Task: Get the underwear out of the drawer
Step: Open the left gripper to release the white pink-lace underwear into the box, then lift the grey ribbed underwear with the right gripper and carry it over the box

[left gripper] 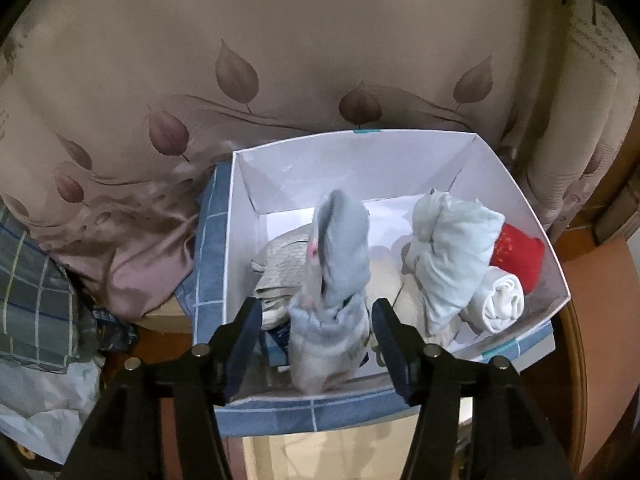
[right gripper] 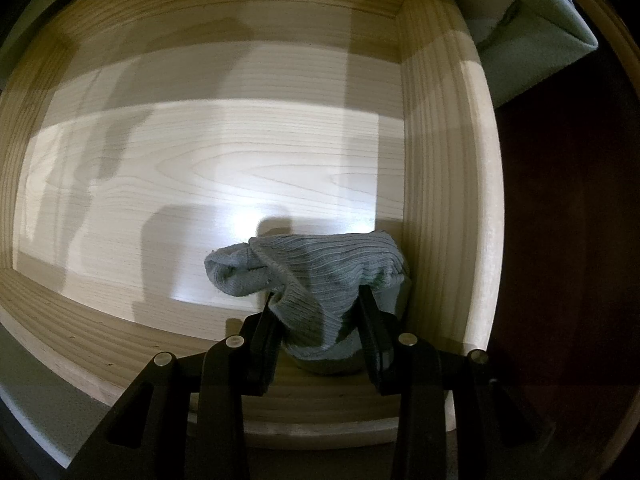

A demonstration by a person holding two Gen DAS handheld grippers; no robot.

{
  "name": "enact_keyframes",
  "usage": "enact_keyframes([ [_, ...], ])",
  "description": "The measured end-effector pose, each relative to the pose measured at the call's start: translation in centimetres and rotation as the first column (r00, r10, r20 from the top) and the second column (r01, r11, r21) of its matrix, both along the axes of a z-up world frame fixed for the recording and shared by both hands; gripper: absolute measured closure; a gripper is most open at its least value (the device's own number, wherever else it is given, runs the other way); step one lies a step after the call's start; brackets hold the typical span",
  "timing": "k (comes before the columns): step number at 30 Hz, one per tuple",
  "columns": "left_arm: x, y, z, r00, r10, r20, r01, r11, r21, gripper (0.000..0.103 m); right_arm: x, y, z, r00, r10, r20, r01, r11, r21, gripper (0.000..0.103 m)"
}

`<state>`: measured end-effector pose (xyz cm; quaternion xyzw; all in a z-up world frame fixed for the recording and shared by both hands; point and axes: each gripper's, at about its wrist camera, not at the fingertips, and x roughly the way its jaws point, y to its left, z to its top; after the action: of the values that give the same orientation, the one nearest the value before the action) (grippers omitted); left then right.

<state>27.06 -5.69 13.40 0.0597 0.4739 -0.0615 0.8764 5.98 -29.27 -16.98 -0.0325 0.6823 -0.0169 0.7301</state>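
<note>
Your right gripper (right gripper: pixel 316 320) points straight down into the wooden drawer (right gripper: pixel 440 160) and has its jaws clamped narrow on a grey ribbed garment (right gripper: pixel 316 268), low and just right of centre in the right wrist view. The bundle sits against the drawer's right wall, near the front corner, and seems to rest on the floor. The rest of the drawer floor that shows is bare pale wood, so this looks like the last piece in there.

Your left gripper (left gripper: pixel 316 320) stands wide at the bottom centre of the left wrist view. A light grey bundle (left gripper: pixel 332 280) stands upright between its jaws, but the pads are clear of it on both sides, so I read it as let go over the near edge of the white box (left gripper: pixel 352 152). Deeper in the box lie a pale blue piece (left gripper: pixel 448 248), a white roll (left gripper: pixel 500 296), a red one (left gripper: pixel 520 256) and a scaly patterned one (left gripper: pixel 280 264).

So you are at the lift-out step. Next, I judge, raise the right hand straight up to clear the drawer wall, keeping the squeeze firm because the loose cuff at the left could drag. Pull the left hand back from the box first to leave room.
</note>
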Motion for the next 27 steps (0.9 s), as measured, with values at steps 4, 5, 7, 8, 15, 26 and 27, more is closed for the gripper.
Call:
enact_keyframes([
  [4,-1.7,0.8,1.4,1.0,-0.009,0.028,0.008,1.0,0.019,0.045,0.2,0.4,0.0,1.0,0.003,-0.003,-0.003,1.0,-0.004,0.068],
  [5,-2.2,1.0,1.6,0.999,-0.008,0.032,0.008,1.0,0.021,0.045,0.2,0.4,0.0,1.0,0.003,-0.004,-0.003,1.0,-0.004,0.068],
  [7,-3.4,1.6,2.1,0.999,0.002,0.048,-0.003,0.999,0.031,0.045,0.2,0.4,0.0,1.0,0.005,-0.006,-0.005,1.0,-0.005,0.068],
  [8,-3.8,2.0,2.2,0.999,0.006,0.052,-0.008,0.999,0.035,0.045,0.2,0.5,0.0,1.0,0.006,-0.008,-0.006,1.0,-0.006,0.068],
  [15,-8.7,5.0,0.6,0.996,0.074,0.055,-0.076,0.997,0.035,0.045,0.6,0.9,0.1,0.999,0.028,-0.023,-0.028,1.0,-0.007,0.069],
  [26,-15.1,4.9,-9.5,0.988,0.155,-0.028,-0.153,0.987,0.051,0.045,0.4,0.2,0.8,0.998,0.068,0.007,-0.068,0.997,0.036,0.075],
  [27,-15.3,4.8,-10.4,0.985,0.166,-0.037,-0.164,0.985,0.053,0.045,0.4,0.1,0.9,0.998,0.068,0.01,-0.068,0.997,0.038,0.075],
])
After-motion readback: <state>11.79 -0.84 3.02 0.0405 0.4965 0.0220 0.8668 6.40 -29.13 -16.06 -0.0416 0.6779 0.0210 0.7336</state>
